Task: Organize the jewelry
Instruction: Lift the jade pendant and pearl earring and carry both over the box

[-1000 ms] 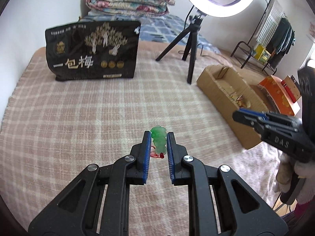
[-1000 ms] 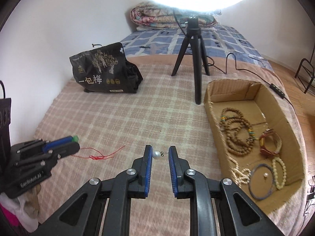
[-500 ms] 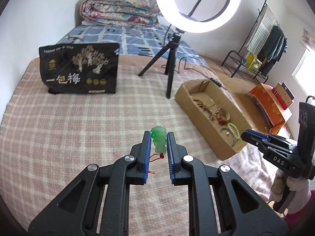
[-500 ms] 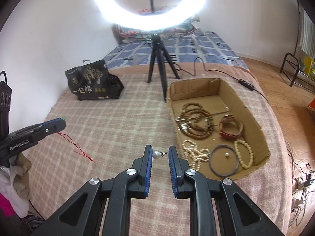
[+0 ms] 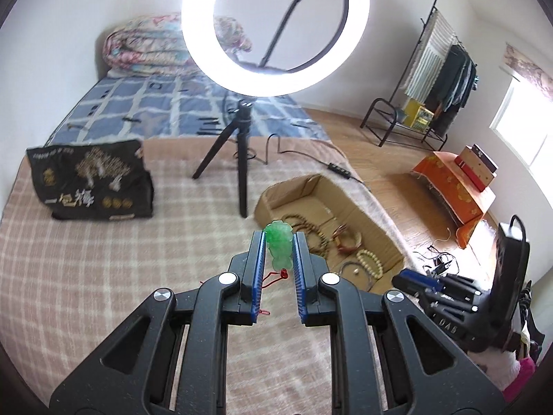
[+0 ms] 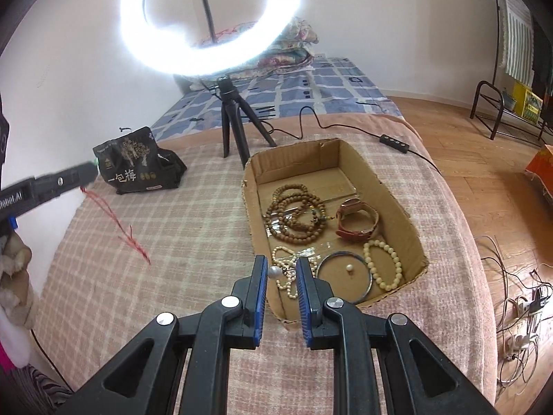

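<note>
My left gripper (image 5: 279, 242) is shut on a green jade pendant (image 5: 280, 249), whose red cord (image 5: 274, 279) hangs below it above the checked blanket. In the right wrist view my right gripper (image 6: 280, 269) is shut on a small pearl earring (image 6: 274, 271), held over the near left corner of the cardboard box (image 6: 397, 204). The box holds wooden bead strings (image 6: 293, 214), a brown leather strap (image 6: 357, 223), a cream bead bracelet (image 6: 383, 264), a metal bangle (image 6: 345, 276) and a pearl strand (image 6: 287, 259). The left gripper (image 6: 88, 171) also shows at the left edge there, its cord (image 6: 114, 224) dangling.
A ring light on a black tripod (image 6: 230, 121) stands behind the box, its cable (image 6: 345, 128) trailing right. A black printed bag (image 6: 138, 166) lies at the back left. Folded quilts (image 5: 148, 48) sit at the head of the bed. The floor (image 6: 484, 159) drops off right.
Both grippers have risen and swung right toward the box, which now lies in full view with its contents. The pendant and the pearl earring stay clamped; the red cord has lifted off the blanket.
</note>
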{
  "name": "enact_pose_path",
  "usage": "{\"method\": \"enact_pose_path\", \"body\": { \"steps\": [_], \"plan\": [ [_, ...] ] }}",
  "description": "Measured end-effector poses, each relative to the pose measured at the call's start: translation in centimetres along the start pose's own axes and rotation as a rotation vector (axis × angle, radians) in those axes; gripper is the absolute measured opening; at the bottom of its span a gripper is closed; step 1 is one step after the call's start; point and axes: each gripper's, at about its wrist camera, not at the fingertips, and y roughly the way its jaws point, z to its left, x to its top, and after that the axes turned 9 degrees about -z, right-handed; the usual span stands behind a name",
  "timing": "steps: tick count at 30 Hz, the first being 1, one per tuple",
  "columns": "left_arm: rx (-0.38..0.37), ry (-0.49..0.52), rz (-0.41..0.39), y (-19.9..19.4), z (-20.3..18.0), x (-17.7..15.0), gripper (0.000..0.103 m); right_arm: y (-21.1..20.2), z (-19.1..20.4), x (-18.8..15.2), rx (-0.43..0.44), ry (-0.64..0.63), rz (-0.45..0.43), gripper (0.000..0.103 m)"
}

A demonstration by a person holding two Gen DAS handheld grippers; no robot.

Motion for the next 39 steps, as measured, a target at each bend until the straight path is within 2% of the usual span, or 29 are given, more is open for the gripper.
{"method": "enact_pose_path", "body": {
  "steps": [10,17,26,39],
  "plan": [
    [-0.052,0.071,-0.015,3.7,-4.9,2.8,0.014,0.1,-1.8,0.0,-0.012,0.019,0.005,0.015],
    [-0.072,0.095,-0.009,6.7,-7.3,3.5,0.014,0.5,-2.6,0.2,-0.024,0.027,0.007,0.015],
    [-0.07,0.135,0.007,10.9,-9.9,3.7,0.014,1.3,-3.2,0.6,-0.041,0.017,0.01,0.015],
    [-0.043,0.159,0.043,15.9,-11.3,3.2,0.014,2.9,-3.6,0.7,-0.05,0.014,0.031,0.016]
  ]
}}
